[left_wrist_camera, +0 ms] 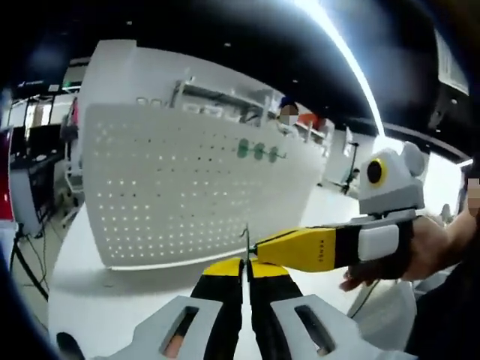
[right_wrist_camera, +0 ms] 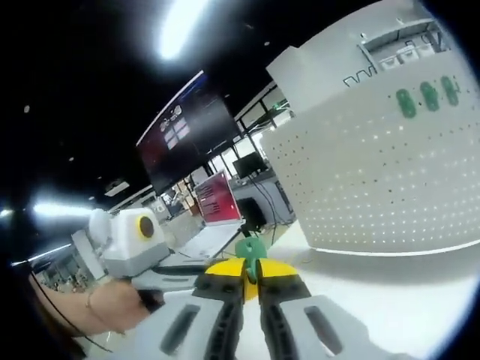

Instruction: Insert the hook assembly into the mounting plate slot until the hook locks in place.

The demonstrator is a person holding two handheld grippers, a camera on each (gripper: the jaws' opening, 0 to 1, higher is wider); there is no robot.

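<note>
A thin metal hook (left_wrist_camera: 245, 241) is pinched between the closed jaws of the left gripper (left_wrist_camera: 244, 264), low in the frame. A green hook piece (right_wrist_camera: 250, 249) is held in the right gripper (right_wrist_camera: 250, 270). The white board with holes (left_wrist_camera: 187, 187) stands behind, upper centre.

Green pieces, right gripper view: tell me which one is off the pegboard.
The green piece clamped in the right gripper; the other three green pieces sit in a row on the white pegboard.

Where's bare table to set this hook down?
Bare white table runs along the foot of the pegboard, ahead of the right gripper holding the green hook. Crowded where the left gripper meets it.
</note>
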